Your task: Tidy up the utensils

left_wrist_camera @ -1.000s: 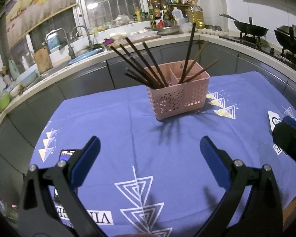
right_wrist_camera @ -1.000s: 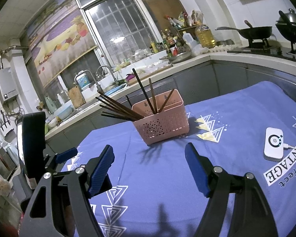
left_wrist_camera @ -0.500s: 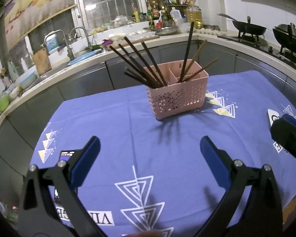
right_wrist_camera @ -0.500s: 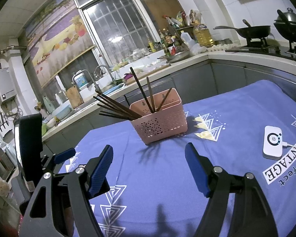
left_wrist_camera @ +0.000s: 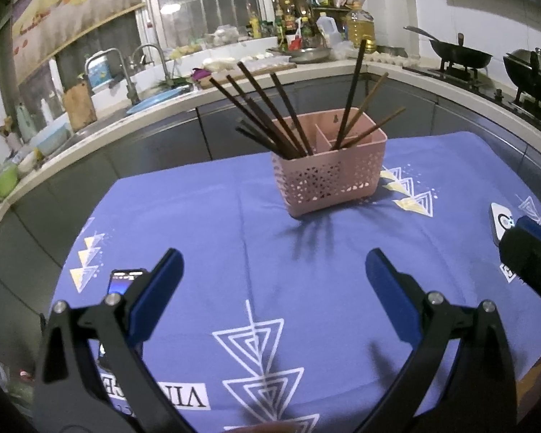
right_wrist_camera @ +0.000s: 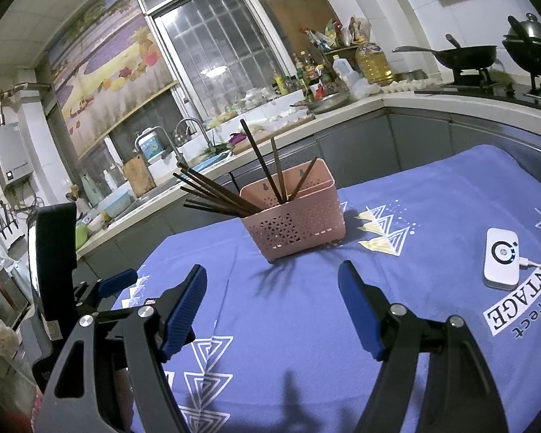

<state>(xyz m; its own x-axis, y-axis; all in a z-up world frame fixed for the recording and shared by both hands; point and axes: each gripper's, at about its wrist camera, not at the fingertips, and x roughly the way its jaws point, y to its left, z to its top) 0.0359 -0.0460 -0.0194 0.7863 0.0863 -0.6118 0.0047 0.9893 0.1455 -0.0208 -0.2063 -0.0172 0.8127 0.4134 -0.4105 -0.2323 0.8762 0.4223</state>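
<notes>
Seen from the left wrist, the left hand-held gripper [left_wrist_camera: 273, 274] hangs over the table [left_wrist_camera: 205, 223] with its blue-padded fingers spread wide and nothing between them. Beyond it a pink perforated basket [left_wrist_camera: 330, 180] stands on the blue patterned cloth, dark chopsticks [left_wrist_camera: 267, 115] fanned to the left in one compartment and a few more [left_wrist_camera: 357, 108] leaning right in the other. A lit phone [left_wrist_camera: 124, 281] lies partly hidden behind the left finger, and the right hand-held gripper [left_wrist_camera: 533, 259] intrudes at the right edge, covering part of a white device [left_wrist_camera: 499, 222]. From the right wrist, the right hand-held gripper [right_wrist_camera: 272, 292] is likewise wide apart and holds nothing, with bare cloth between it and the basket [right_wrist_camera: 294, 216]. The white device [right_wrist_camera: 501, 259], a cable plugged into it, rests well to the right of the basket, while the left hand-held gripper [right_wrist_camera: 119, 281] shows at the left margin. A cluttered kitchen worktop and a wok [right_wrist_camera: 465, 54] ring the scene behind.
</notes>
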